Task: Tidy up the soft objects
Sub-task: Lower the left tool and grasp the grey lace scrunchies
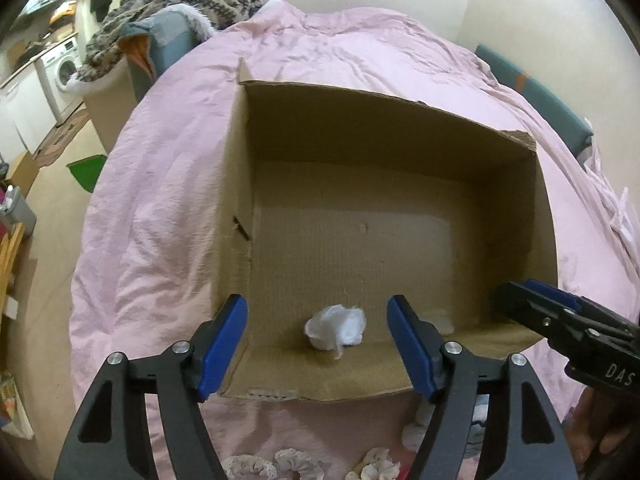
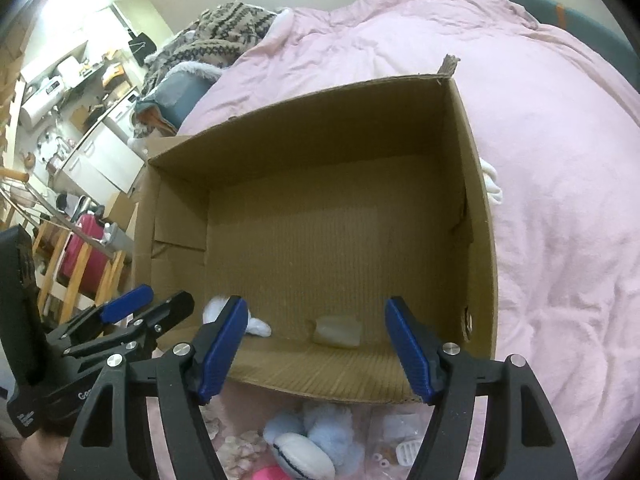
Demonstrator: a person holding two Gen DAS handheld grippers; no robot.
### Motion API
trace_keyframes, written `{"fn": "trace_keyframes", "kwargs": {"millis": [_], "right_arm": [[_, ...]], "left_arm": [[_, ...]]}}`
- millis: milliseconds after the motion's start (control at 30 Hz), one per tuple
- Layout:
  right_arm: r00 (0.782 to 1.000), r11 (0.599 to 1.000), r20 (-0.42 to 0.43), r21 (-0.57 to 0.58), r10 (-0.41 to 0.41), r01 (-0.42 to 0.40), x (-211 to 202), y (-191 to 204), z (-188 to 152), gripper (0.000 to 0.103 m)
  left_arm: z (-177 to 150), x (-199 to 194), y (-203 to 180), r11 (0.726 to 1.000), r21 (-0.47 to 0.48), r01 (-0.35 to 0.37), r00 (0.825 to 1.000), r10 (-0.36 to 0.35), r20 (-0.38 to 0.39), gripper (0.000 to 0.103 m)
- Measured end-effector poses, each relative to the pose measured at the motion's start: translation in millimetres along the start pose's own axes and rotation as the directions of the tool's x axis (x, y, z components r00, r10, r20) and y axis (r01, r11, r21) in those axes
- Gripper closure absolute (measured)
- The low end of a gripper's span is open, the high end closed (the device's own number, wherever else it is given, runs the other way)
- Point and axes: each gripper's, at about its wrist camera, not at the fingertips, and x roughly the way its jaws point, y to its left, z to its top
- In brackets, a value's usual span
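closest in, on the pink bedcover (image 2: 560,240) just before the box, lies a heap of soft things: frilly scrunchies (image 1: 276,464) in the left wrist view, and pale blue fluffy items (image 2: 320,432) with a white padded piece (image 2: 304,460) and a bit of bright pink (image 2: 268,474) in the right wrist view. above them the left gripper (image 1: 316,344) hovers over the near wall of the cardboard box (image 1: 280,128), its jaws spread wide and holding nothing. the right gripper (image 2: 316,344) hangs beside it at the same near wall, jaws likewise spread apart and empty. inside the box, on the floor against the near wall, sits a crumpled white soft object (image 1: 336,326), lying between the left gripper's blue pads. near it, also against that wall, rests a pale translucent lump (image 2: 338,331). beyond the box the bedcover stretches on, and at its far left edge a patterned knit blanket (image 1: 180,4) is piled up. a washing machine (image 1: 60,68) stands far off.
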Motion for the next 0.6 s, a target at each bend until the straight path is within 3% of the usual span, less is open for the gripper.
{"fn": "trace_keyframes", "kwargs": {"millis": [333,600], "right_arm": [[1.000,1.000,0.028,-0.015,-0.005,0.006,-22,5,-7,0.028],[0.999,1.000,0.053,-0.012,-0.006,0.007,-43,4,-17,0.028]], "left_arm": [[0,-35,1,0.999,0.032,0.015,0.998,-0.017,0.063,0.033],[-17,-61,6,0.998,0.059,-0.031,0.996,0.026,0.085,0.033]]}}
